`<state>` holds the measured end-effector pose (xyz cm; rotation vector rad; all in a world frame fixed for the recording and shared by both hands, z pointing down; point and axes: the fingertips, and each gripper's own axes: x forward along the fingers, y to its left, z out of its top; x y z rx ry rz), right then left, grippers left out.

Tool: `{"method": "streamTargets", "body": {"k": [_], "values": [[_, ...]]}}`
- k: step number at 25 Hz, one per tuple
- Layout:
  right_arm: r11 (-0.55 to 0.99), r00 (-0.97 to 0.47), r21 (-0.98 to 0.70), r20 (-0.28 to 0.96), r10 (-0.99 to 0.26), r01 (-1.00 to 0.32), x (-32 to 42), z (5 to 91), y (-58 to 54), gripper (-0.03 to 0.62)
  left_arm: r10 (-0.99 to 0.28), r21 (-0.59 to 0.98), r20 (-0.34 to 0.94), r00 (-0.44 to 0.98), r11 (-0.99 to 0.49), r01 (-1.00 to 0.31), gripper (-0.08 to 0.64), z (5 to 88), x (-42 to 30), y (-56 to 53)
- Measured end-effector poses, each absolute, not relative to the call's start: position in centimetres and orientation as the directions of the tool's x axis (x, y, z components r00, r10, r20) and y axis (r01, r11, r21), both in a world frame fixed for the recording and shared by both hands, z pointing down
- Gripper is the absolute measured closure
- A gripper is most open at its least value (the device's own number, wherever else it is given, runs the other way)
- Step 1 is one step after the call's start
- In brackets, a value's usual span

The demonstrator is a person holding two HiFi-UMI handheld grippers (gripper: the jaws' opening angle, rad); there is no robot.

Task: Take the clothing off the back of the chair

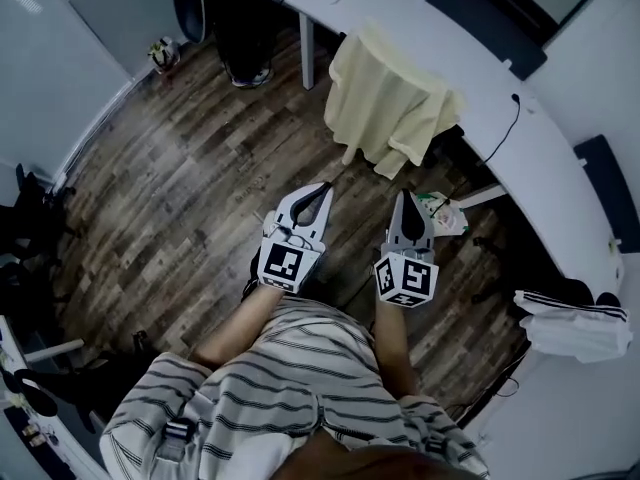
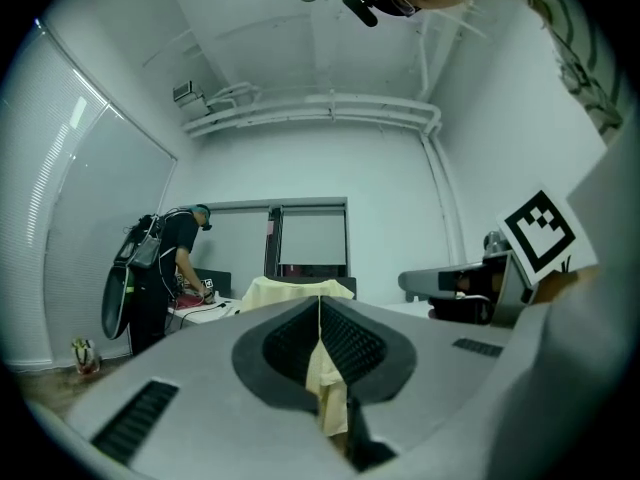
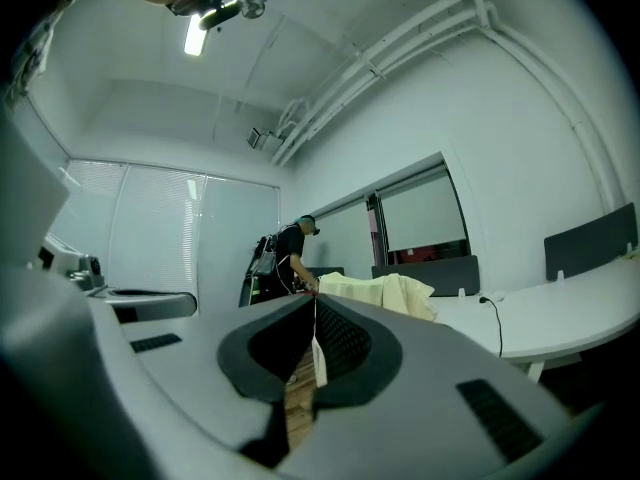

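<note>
A pale yellow garment point(image 1: 390, 103) hangs over the back of a chair beside the long white desk point(image 1: 560, 158); the chair itself is mostly hidden under it. In the left gripper view the same garment point(image 2: 298, 290) shows straight ahead, and in the right gripper view the garment point(image 3: 385, 292) lies a little to the right. My left gripper point(image 1: 324, 188) and right gripper point(image 1: 408, 200) are both shut and empty, held side by side in front of me, short of the garment and pointing toward it.
A person point(image 1: 235, 13) stands at the far end of the desk. A cable point(image 1: 505, 128) lies on the desk. Folded white clothing point(image 1: 570, 323) sits at the right. Dark bags point(image 1: 25, 228) stand at the left wall. Wooden floor point(image 1: 180, 188) lies between.
</note>
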<state>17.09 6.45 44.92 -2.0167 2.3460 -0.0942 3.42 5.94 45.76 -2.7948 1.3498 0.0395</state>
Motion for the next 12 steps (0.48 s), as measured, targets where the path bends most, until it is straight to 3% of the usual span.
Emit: {"method": "streamTargets", "body": {"k": [12], "values": [[-0.064, 0.061, -0.072, 0.031, -0.998, -0.995, 12.6, 41.5, -9.1, 0.572, -0.654, -0.018, -0.04, 0.755, -0.755, -0.655, 0.535, 42.1, -1.7, -13.5]]}}
